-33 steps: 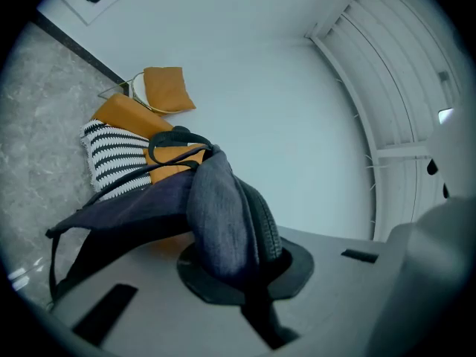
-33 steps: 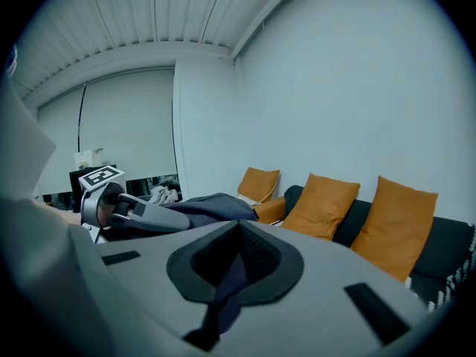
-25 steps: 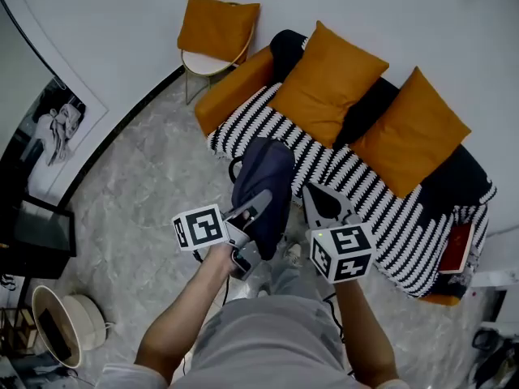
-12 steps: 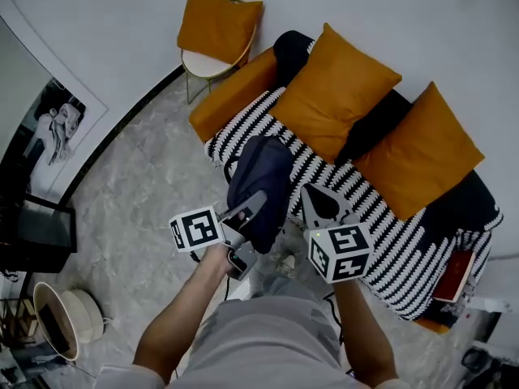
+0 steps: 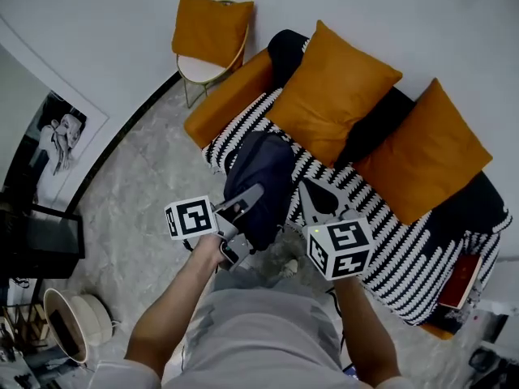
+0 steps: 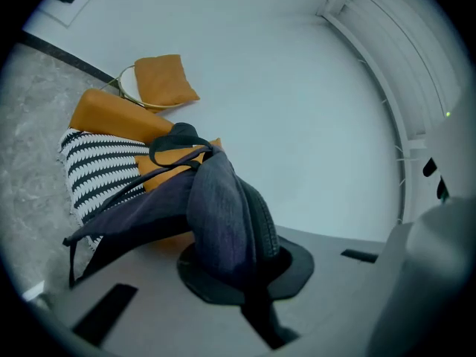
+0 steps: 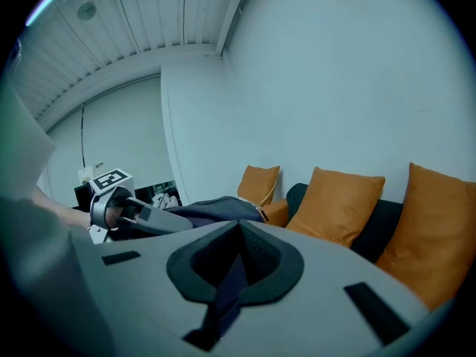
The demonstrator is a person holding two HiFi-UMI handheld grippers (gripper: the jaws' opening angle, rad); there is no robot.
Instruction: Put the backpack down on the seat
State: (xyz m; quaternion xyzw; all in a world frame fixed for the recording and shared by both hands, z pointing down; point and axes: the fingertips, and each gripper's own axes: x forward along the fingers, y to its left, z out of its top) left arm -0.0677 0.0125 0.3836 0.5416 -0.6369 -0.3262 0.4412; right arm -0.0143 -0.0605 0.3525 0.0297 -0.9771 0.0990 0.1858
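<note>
Grey marbled floor (image 5: pixel 138 177) runs up to a white wall, and against it we see a sofa (image 5: pixel 381 241) with a black-and-white striped seat and two orange cushions (image 5: pixel 336 87) propped along its back. An orange bolster (image 5: pixel 231 96) lies at the sofa's left end, and beyond that stands a chair (image 5: pixel 209 31) with another orange cushion on it. A picture (image 5: pixel 57 144) leans at the left of the head view. The left gripper (image 5: pixel 253 194) is clamped on the backpack (image 5: pixel 263 168). In its own view the left gripper (image 6: pixel 242 274) has a fold of the dark blue backpack (image 6: pixel 223 214) pinched between its black pads, and the cloth rises straight out of the jaws while a strap (image 6: pixel 119 199) trails off to the left. From above, the backpack sits just ahead of the jaw tips, over the near left corner of the striped seat, beside the bolster. We cannot tell whether it touches the seat. The right gripper (image 5: pixel 312 193) is just to the right of the backpack and apart from it. In its own view the right gripper (image 7: pixel 236 259) has its jaws together with nothing between the pads, and it looks along the sofa with the backpack (image 7: pixel 216 210) off to its left.
</note>
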